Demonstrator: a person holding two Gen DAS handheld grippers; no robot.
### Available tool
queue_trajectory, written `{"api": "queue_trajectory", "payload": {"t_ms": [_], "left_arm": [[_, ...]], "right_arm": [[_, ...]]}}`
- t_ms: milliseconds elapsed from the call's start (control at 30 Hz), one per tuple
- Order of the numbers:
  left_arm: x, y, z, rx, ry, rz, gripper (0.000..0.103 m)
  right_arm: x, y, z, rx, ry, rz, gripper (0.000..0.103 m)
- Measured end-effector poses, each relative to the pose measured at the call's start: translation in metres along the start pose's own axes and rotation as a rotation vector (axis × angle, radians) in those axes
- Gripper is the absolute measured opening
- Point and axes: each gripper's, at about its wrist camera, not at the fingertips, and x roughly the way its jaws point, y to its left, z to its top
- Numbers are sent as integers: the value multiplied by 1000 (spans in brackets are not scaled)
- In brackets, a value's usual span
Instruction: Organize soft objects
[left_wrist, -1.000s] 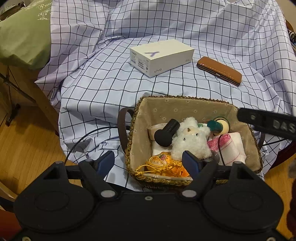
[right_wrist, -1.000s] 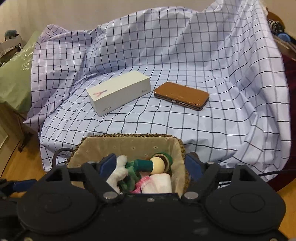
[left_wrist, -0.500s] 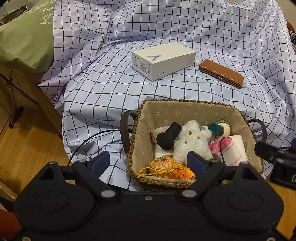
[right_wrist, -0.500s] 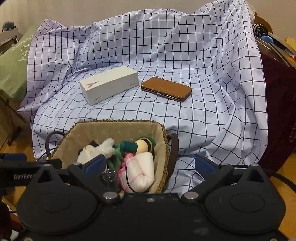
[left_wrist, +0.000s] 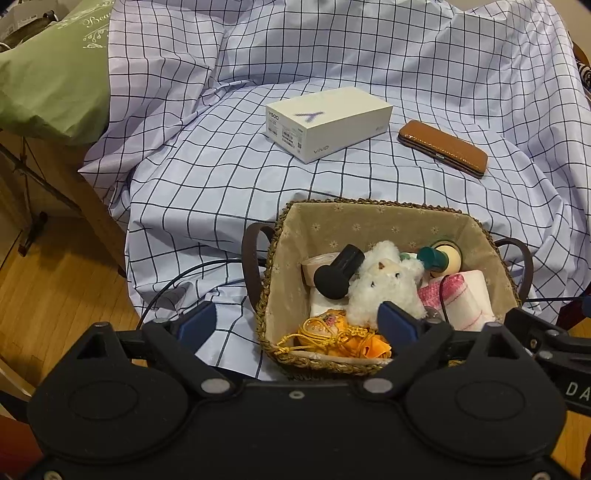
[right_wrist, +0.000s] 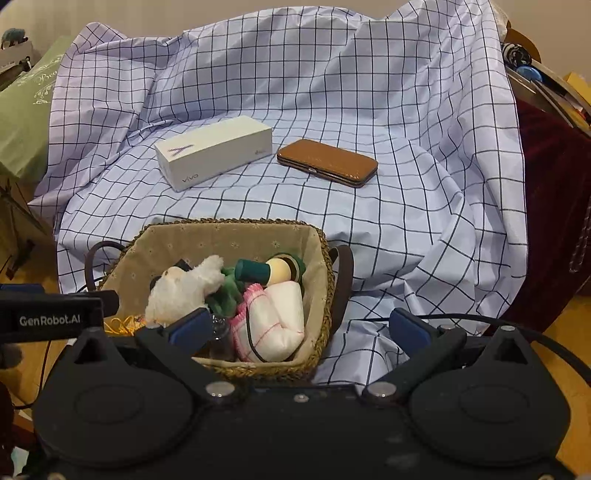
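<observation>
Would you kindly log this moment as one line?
left tool: open, empty, jaws just opening | right tool: open, empty | basket: full, on checked cloth | white plush: on top

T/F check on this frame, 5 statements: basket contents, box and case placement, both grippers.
1. The white plush toy lies inside the woven basket. True.
2. The white box sits inside the basket. False: it rests on the checked sheet, beyond the basket.
3. The brown case lies beside the white box, not touching it. True.
4. The left gripper is clamped on the plush toy. False: its jaws stand open, holding nothing.
5. The right gripper holds the pink-and-white cloth. False: open; the cloth lies in the basket.
</observation>
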Motion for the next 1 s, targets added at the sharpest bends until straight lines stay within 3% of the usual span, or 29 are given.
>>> {"api": "queue_trajectory", "payload": {"t_ms": [1000], "left_arm": [[6, 1, 1, 1, 39, 11, 96]], "right_arm": [[5, -2, -2, 3, 40, -20, 103]]}}
